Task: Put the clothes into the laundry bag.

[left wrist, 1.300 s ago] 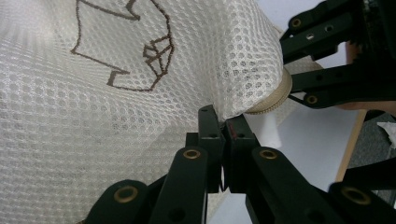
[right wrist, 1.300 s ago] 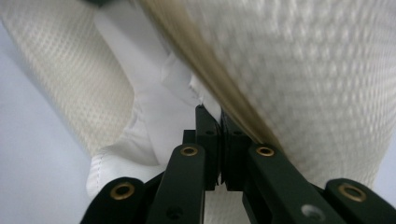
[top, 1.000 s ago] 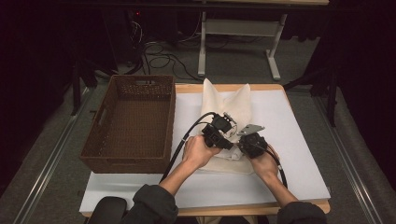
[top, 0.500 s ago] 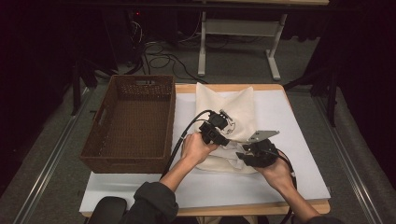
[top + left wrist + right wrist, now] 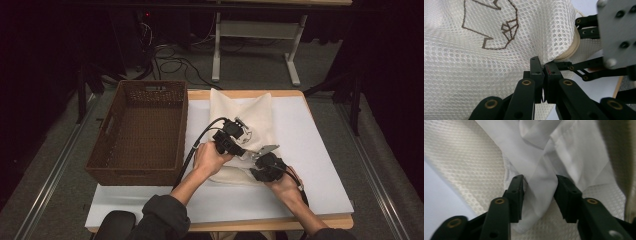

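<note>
Mid-step: stuffing white cloth (image 5: 541,157) into mesh bag (image 5: 243,116) lying mid-counter (image 5: 320,165), beside basket (image 5: 141,131). Nearest, right gripper (image 5: 539,192), jaws just closing, straddles a cloth fold, pads not yet pressing. Beyond, left gripper (image 5: 543,72), pressed together, pinches bag's rim, holding mouth up. Next, probably: clamp fold firmly, push deeper inside without dragging rim loose.
</note>
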`<state>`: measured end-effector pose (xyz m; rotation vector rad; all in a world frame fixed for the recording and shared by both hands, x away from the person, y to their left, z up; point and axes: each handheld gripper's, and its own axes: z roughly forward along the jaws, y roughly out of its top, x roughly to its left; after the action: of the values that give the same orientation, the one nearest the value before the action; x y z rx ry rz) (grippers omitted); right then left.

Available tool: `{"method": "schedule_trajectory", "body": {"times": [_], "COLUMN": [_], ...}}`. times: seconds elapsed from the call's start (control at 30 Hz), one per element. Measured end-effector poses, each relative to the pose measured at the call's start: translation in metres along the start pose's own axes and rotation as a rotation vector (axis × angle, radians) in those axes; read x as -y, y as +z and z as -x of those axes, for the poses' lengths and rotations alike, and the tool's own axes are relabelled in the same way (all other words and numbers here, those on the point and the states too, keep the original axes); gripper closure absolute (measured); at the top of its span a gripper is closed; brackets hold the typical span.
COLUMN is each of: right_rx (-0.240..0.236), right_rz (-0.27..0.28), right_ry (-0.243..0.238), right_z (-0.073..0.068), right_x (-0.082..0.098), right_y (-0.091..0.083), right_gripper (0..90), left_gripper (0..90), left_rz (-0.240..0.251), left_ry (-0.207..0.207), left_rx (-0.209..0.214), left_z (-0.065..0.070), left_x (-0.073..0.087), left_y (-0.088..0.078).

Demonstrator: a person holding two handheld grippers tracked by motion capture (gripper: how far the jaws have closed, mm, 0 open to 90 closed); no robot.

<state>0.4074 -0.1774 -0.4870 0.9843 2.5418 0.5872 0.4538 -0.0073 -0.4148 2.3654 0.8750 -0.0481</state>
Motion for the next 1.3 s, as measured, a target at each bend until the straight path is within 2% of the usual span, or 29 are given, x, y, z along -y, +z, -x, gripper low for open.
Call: {"method": "schedule_trajectory", "body": {"times": [0.07,0.17,0.2,0.4,0.5,0.57,0.67,0.77,0.87,0.97,1.1,1.2,1.3], "right_rx": [0.013,0.044,0.047,0.102,0.118,0.131,0.103,0.060,0.026,0.004,-0.001,-0.017,-0.015], "right_rz": [0.005,0.027,0.033,0.113,0.140,0.138,0.146,0.154,0.171,0.140,0.106,0.089,0.061], "right_ry": [-0.029,-0.047,-0.053,-0.010,0.022,0.020,0.028,0.004,0.009,0.006,0.035,0.067,0.074], "right_z": [-0.001,-0.003,-0.002,0.006,0.012,0.014,0.013,0.008,0.007,0.009,0.014,0.017,0.017], "right_x": [0.000,-0.002,-0.004,-0.015,-0.021,-0.023,-0.022,-0.019,-0.013,-0.005,0.003,0.002,-0.002], "right_y": [0.003,0.004,0.004,0.009,0.019,0.026,0.024,0.006,-0.014,-0.026,-0.020,-0.007,0.009], "right_gripper": [75.8,82.4,83.0,84.2,83.9,82.4,71.0,61.6,59.7,61.3,61.8,62.3,67.8], "left_gripper": [87.1,87.2,87.2,87.3,87.3,87.3,87.2,87.1,87.0,87.0,87.0,87.0,87.0], "left_rz": [0.001,-0.004,-0.006,-0.002,-0.007,-0.008,-0.001,0.004,0.007,0.006,0.014,0.017,0.024], "left_ry": [0.007,0.014,0.013,0.003,0.003,-0.001,-0.007,-0.008,-0.007,0.001,-0.009,-0.014,-0.021], "left_rx": [0.011,0.020,0.020,0.044,0.035,0.027,0.025,0.017,0.011,-0.006,0.000,0.008,0.019], "left_z": [0.002,0.003,0.003,0.001,0.000,-0.002,-0.004,-0.005,-0.005,-0.004,-0.005,-0.006,-0.008], "left_x": [0.000,0.000,0.000,0.000,0.000,0.001,0.001,0.001,0.002,0.003,0.005,0.006,0.007], "left_y": [0.001,0.003,0.003,0.003,0.005,0.005,0.005,0.005,0.006,0.006,0.007,0.008,0.007]}}
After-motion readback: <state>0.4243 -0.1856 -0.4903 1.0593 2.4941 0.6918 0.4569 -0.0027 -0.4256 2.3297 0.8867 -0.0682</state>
